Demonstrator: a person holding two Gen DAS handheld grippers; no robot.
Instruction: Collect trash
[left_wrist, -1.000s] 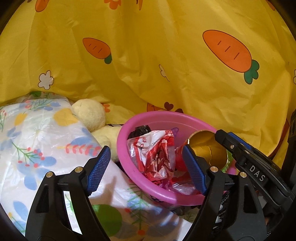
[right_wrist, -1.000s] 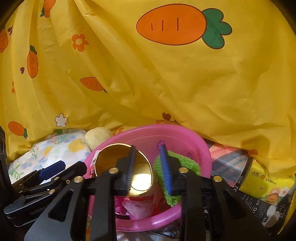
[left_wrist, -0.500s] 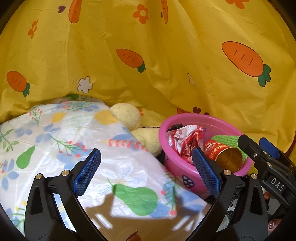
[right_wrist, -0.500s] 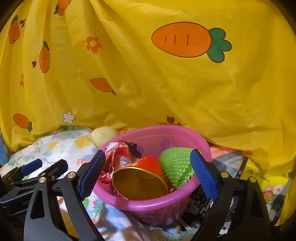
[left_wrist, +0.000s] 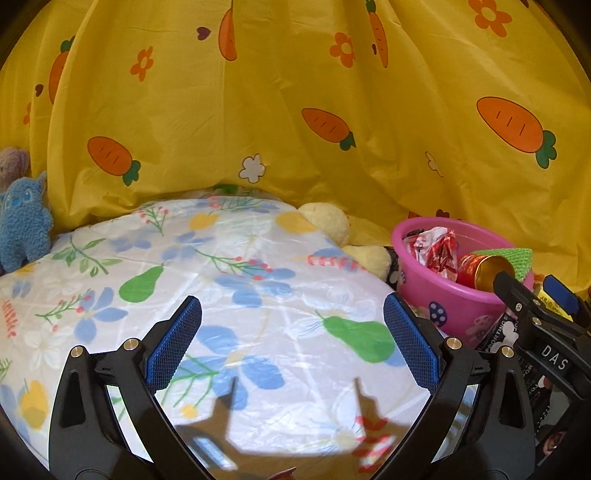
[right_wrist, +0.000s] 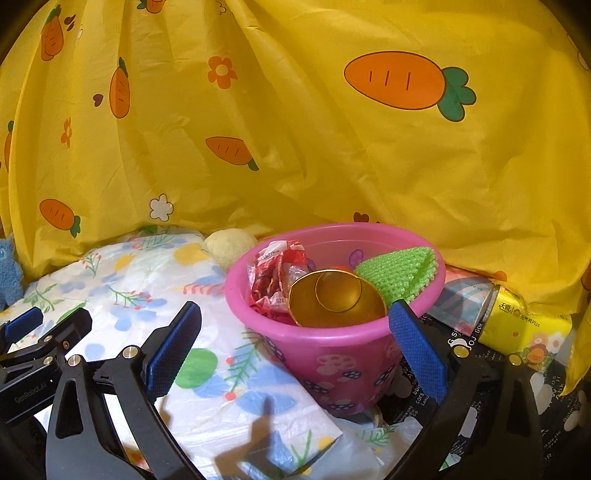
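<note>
Two hand-held grippers are seen over a scene that is backed by a large yellow curtain printed with carrots and flowers. Below the curtain a white floral plastic sheet is spread over the surface. At the right edge of this sheet a pink basin is placed, and the collected trash is found inside it: a crumpled red-and-white wrapper on the left, a red cup with a golden inside lying on its side in the middle, and a green knitted piece on the right.

The left hand-held gripper is held wide open above the sheet, with nothing between its blue pads. The right hand-held gripper is also spread wide and empty, just in front of the basin.

A yellow tissue pack is seen right of the basin, a cream plush toy behind its left side, and a blue plush toy at the far left edge.
</note>
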